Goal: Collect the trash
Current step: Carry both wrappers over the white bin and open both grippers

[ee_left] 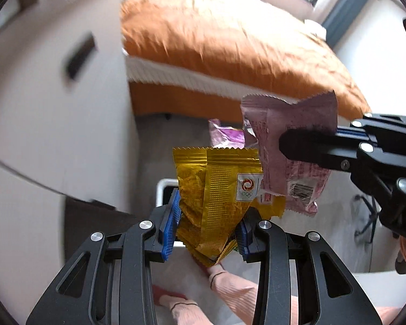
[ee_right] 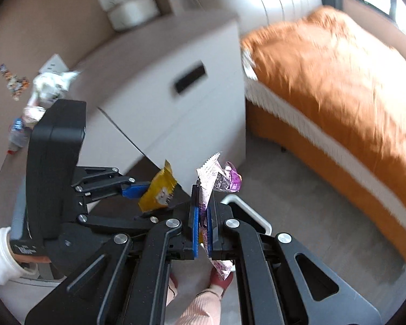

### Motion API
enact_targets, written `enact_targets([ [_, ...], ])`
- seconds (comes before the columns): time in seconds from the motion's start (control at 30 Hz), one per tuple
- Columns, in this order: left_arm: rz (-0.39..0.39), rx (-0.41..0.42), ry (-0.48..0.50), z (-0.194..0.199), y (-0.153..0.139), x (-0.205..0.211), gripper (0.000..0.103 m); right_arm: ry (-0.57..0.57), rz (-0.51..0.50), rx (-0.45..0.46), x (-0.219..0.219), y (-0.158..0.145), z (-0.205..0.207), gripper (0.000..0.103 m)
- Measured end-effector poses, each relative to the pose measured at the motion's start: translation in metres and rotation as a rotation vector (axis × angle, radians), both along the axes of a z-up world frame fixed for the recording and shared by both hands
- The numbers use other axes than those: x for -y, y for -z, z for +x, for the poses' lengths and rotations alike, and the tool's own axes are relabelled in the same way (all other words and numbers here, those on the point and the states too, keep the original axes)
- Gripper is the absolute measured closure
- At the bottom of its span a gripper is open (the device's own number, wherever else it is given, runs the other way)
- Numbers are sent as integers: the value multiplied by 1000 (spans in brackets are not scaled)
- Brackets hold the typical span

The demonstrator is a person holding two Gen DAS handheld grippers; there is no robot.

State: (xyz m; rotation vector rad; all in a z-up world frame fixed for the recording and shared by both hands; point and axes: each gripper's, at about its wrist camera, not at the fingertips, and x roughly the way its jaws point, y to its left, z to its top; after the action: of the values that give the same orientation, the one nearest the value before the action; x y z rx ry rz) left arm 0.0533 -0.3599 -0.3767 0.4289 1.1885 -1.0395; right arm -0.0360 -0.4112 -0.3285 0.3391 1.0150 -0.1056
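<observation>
My left gripper (ee_left: 208, 216) is shut on a crumpled gold foil wrapper (ee_left: 219, 189), which also shows in the right wrist view (ee_right: 158, 189). My right gripper (ee_right: 202, 216) is shut on a pale pink wrapper (ee_right: 207, 184), with a purple wrapper (ee_right: 231, 180) bunched behind it. The pink wrapper (ee_left: 289, 146) and purple wrapper (ee_left: 226, 135) also show in the left wrist view, held by the right gripper (ee_left: 305, 146) just right of the gold one. A white bin with a dark inside (ee_right: 253, 216) stands on the floor below both grippers; its rim (ee_left: 165, 184) peeks out behind the gold wrapper.
A white bedside cabinet (ee_right: 162, 103) stands to the left, with more trash on its top (ee_right: 40, 92). A bed with an orange cover (ee_right: 338, 86) fills the right. Grey carpet (ee_right: 297, 189) lies between. My feet in pink socks (ee_left: 230, 289) are below.
</observation>
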Motion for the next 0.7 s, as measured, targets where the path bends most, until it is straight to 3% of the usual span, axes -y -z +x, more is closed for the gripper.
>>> enact_targets([
  [0.2, 72, -69, 55, -2, 97, 23, 67, 16, 21, -108, 19, 100, 12, 98],
  [0.4, 116, -128, 86, -1, 186, 32, 67, 39, 190, -196, 37, 208, 24, 98],
  [0.5, 129, -157, 74, 3, 220, 36, 67, 42, 223, -241, 40, 253, 31, 98],
  [0.57, 153, -186, 67, 8, 247, 37, 61, 33, 236, -269, 38, 277, 36, 97],
  [0.6, 162, -192, 66, 11, 255, 37, 37, 31, 226, -285, 38, 287, 40, 90],
  [0.63, 170, -195, 62, 12, 264, 38, 3, 26, 232, -295, 39, 295, 43, 78],
  [0.67, 172, -188, 52, 13, 271, 38, 5, 27, 228, -304, 40, 302, 46, 35],
  [0.7, 181, -196, 50, 12, 277, 38, 5, 33, 207, -306, 39, 304, 45, 10],
])
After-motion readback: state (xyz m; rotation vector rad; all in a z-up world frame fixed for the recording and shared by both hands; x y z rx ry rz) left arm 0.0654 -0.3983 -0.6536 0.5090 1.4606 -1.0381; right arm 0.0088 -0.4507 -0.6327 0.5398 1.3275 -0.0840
